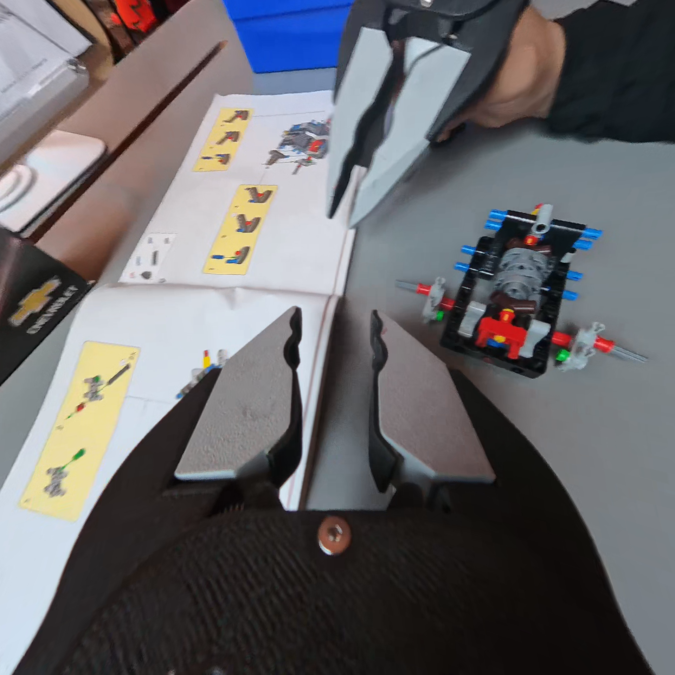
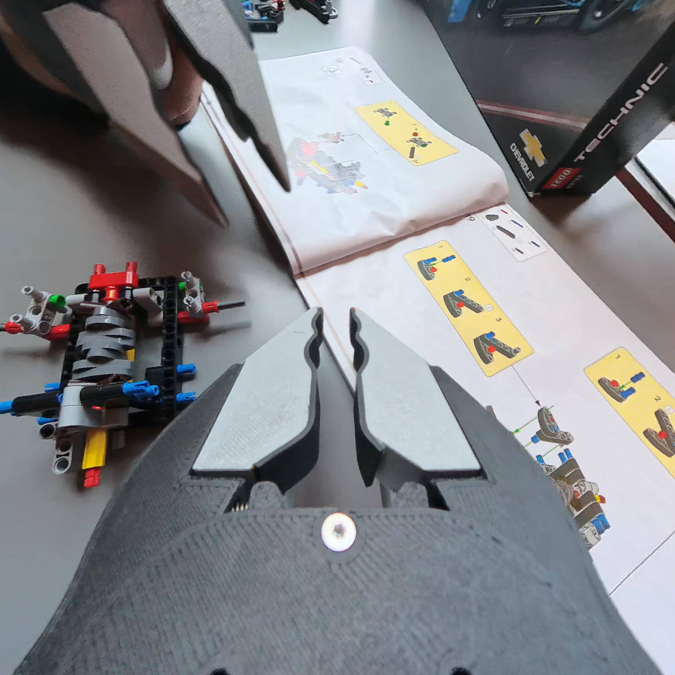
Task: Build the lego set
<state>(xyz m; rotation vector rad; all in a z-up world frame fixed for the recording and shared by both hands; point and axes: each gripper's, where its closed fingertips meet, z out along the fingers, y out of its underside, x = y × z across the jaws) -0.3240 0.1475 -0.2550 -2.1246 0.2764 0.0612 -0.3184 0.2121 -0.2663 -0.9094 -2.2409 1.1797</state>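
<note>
Tools [image 1: 336, 321] [image 2: 336, 317] two, empty, model [image 1: 511, 292] one

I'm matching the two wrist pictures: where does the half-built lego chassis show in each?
Left wrist view: lego chassis on the grey table, right of centre, beyond the left gripper.
Right wrist view: lego chassis at the left edge, mid-height.
Shared landmark: the open instruction booklet beside it.

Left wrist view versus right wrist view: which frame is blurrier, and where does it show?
Left wrist view: softer, motion smear on the instruction booklet and the background shelves; the lego assembly stays readable. Right wrist view: sharper booklet and assembly, only the other gripper at top left blurred; wide-angle bending at both frames' edges.
</note>
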